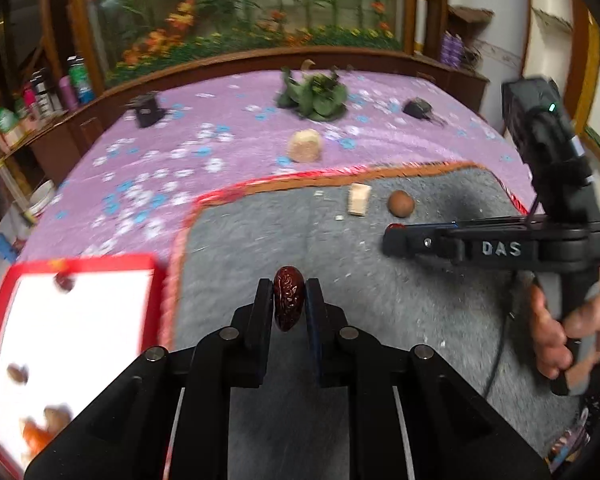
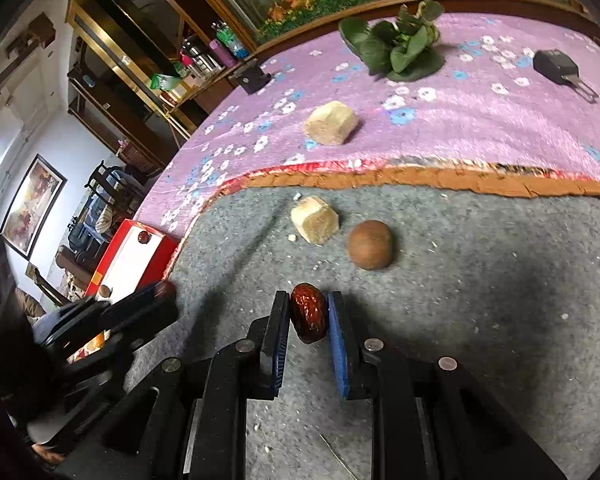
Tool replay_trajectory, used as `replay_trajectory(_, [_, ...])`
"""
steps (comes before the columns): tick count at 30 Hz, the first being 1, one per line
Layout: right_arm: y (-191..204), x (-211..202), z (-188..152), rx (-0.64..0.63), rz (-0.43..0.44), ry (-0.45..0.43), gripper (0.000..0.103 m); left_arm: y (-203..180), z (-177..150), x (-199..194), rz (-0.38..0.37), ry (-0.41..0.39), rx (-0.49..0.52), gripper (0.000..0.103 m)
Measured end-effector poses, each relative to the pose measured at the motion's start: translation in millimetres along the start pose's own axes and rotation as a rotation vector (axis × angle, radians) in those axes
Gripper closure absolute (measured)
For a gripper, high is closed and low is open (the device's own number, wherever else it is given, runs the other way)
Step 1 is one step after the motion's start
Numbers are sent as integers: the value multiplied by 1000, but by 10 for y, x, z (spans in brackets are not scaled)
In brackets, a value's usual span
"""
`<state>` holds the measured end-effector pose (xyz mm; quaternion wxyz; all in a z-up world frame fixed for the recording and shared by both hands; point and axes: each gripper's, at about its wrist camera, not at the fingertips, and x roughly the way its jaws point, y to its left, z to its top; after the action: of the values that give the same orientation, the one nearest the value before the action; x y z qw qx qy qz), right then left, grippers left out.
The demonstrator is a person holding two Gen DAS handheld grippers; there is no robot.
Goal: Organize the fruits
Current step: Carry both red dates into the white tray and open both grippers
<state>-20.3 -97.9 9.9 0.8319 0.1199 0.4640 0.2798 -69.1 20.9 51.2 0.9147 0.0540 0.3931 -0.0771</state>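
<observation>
My left gripper [image 1: 289,298] is shut on a dark red date [image 1: 288,298] and holds it over the grey mat [image 1: 340,264], right of the red-rimmed white tray [image 1: 76,344]. The tray holds several small fruits [image 1: 18,374]. My right gripper [image 2: 309,314] is shut on another red date [image 2: 309,312] above the mat [image 2: 480,280]. A round brown fruit [image 2: 370,244] and a pale chunk [image 2: 314,219] lie ahead of it; both show in the left wrist view, the fruit [image 1: 400,203] and the chunk [image 1: 358,199]. The right gripper body [image 1: 500,248] shows at the right there.
A purple flowered cloth [image 1: 220,128] covers the table beyond the mat. On it lie a larger pale chunk [image 2: 331,123], a green leafy plant [image 2: 400,46] and two black devices [image 2: 556,66] [image 2: 252,76]. Shelves with bottles [image 1: 52,92] stand at the left.
</observation>
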Motion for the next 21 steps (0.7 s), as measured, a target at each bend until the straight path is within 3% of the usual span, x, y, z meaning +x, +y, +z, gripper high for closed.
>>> replay_trajectory(8, [201,-40,-41,-35,71,-71,83,448,-214,-572,146,-123,-87,90])
replay_trajectory(14, [722,-76,-75,-88,128,-94,84,769,-316,-897,232,-196,-132,90])
replay_trajectory(21, [1431,-53,-118,-159,220,-124,84,1030,-422,-1052,273,-236,-182,89])
